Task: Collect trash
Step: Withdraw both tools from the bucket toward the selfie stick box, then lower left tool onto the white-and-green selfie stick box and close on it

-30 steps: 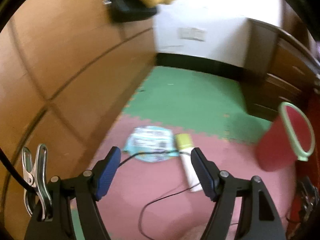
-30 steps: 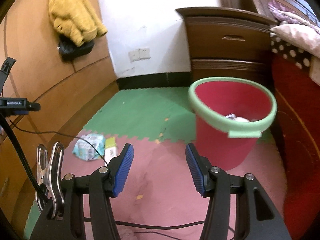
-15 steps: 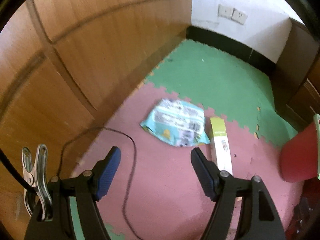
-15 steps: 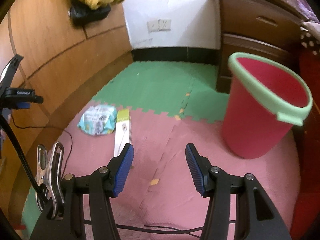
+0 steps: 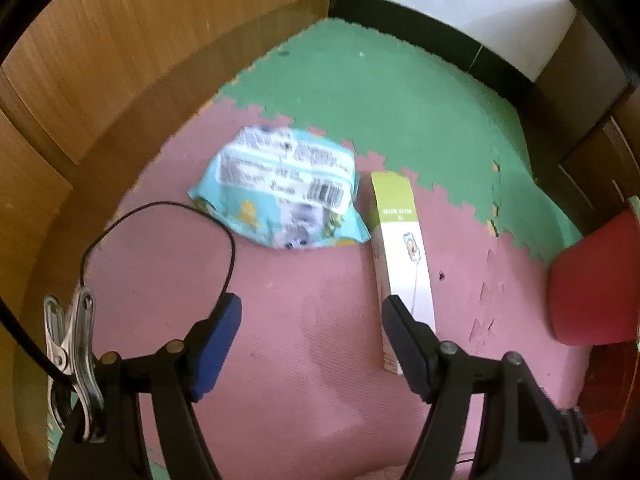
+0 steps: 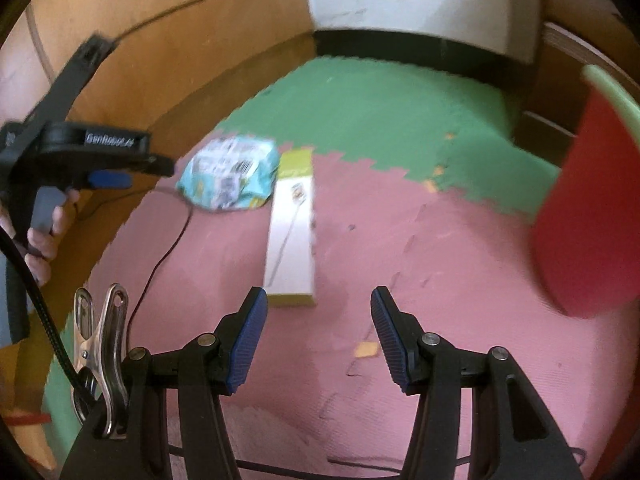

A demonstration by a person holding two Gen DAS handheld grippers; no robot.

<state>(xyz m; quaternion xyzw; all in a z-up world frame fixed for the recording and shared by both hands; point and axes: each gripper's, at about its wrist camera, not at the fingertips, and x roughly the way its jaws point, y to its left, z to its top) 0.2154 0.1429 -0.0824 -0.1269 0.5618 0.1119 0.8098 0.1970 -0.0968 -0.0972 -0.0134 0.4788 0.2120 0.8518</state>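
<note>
Two hand-held tongs hang over a foam-mat floor strewn with litter. The left gripper point(image 5: 312, 340) stands wide apart with nothing between its blue pads, pointing steeply down at the pink mat point(image 5: 288, 360). The right gripper point(image 6: 316, 332) is likewise spread and empty above the same pink mat.

From the left tongs, a crumpled light-blue wrapper point(image 5: 280, 192) lies at 12 o'clock, and a long white-and-lime box point(image 5: 400, 252) runs just beside it at 1 o'clock, its near end behind the right-hand finger. A thin black cable point(image 5: 160, 216) loops at 10 o'clock. The red bin point(image 5: 596, 280) with a pale green rim stands at 3 o'clock, well apart from the litter.

In the right wrist view, a hand point(image 6: 44, 236) grips the other tool's handle at 9 o'clock.
</note>
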